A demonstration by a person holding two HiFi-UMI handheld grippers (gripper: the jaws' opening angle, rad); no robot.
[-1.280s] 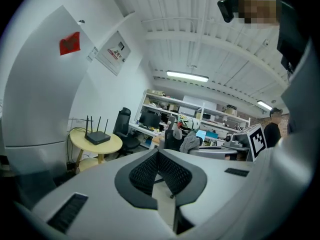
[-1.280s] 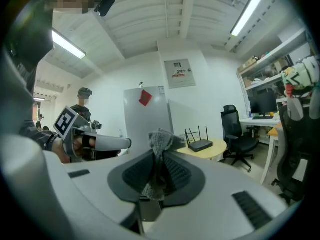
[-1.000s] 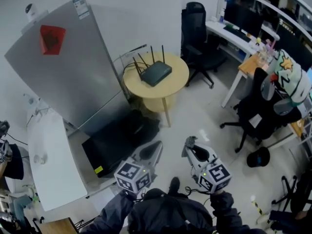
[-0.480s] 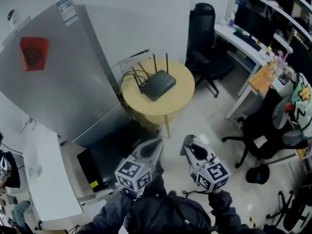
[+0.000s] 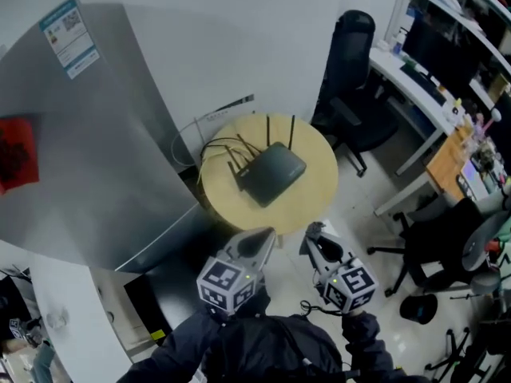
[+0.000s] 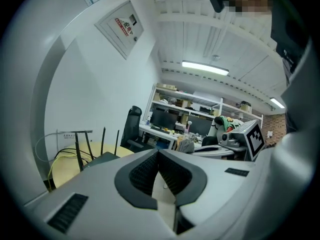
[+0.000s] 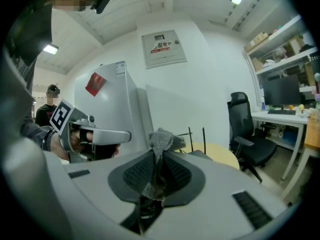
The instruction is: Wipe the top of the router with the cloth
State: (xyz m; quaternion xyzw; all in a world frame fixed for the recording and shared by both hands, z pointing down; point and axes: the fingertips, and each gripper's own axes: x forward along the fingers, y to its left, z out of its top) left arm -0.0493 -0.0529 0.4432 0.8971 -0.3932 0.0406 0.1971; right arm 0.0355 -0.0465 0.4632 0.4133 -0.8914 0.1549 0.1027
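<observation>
Pinching the grey cloth [image 7: 161,139] in your right gripper [image 5: 314,234], left gripper [image 5: 266,236] jaws pressed together empty, you face the router [image 5: 273,174] at twelve o'clock.

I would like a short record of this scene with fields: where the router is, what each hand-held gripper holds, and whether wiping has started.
router: black, lying on the round table
left hand-held gripper: jaws together, nothing between them
right hand-held gripper: shut on the cloth, which sticks up past the jaws
contact: neither gripper touches the router; both are by the table's near edge
wiping: not yet begun
</observation>
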